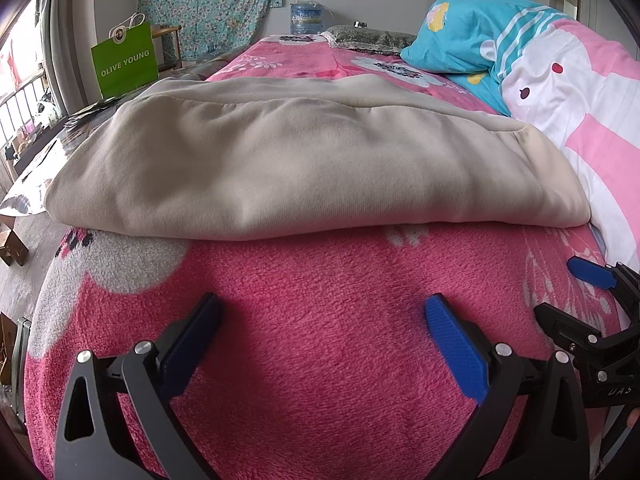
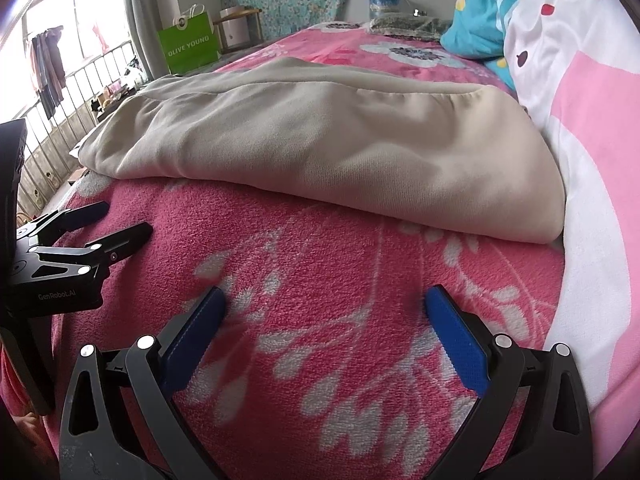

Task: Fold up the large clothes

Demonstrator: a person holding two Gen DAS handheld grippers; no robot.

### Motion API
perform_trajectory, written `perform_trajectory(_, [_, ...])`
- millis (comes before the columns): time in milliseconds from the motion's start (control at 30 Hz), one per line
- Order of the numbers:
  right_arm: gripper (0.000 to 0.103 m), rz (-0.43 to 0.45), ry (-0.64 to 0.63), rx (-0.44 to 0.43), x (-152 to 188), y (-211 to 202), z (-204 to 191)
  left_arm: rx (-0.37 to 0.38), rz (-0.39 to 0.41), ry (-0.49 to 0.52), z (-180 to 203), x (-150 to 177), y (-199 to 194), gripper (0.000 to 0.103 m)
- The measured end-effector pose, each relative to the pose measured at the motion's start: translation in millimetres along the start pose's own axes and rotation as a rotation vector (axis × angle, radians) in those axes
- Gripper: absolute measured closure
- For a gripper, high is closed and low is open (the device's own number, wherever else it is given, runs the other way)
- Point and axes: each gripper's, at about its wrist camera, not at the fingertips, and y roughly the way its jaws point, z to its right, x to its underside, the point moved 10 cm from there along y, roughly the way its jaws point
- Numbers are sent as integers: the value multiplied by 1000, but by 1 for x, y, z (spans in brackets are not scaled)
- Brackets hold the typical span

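A bed covered by a pink fleece blanket with white flowers (image 1: 320, 280) fills the room's foreground. A folded beige fleece garment (image 1: 304, 168) lies across it, touching a pink-and-white cartoon quilt (image 1: 580, 120) at its right end. The left gripper (image 1: 320, 320) and right gripper (image 2: 322, 312) both gape empty over bare blanket, short of the garment's near edge. Only the right view shows railings (image 2: 80, 80); a green paper bag (image 1: 124, 64) stands beyond.

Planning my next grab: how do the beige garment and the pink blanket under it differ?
The beige garment is plain, smooth knit; the pink blanket is fuzzy fleece with white flower prints. The garment lies folded in layers with a rounded near edge; the blanket is spread flat as a single layer. The garment covers only a strip across the bed; the blanket extends well beyond it. Neither is gripped.
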Motion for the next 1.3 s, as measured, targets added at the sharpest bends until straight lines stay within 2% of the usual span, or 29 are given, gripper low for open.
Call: perform_trajectory(1300, [7,-4,-2,0,-4,2,-5,-2,6,2,-1,1,0,4])
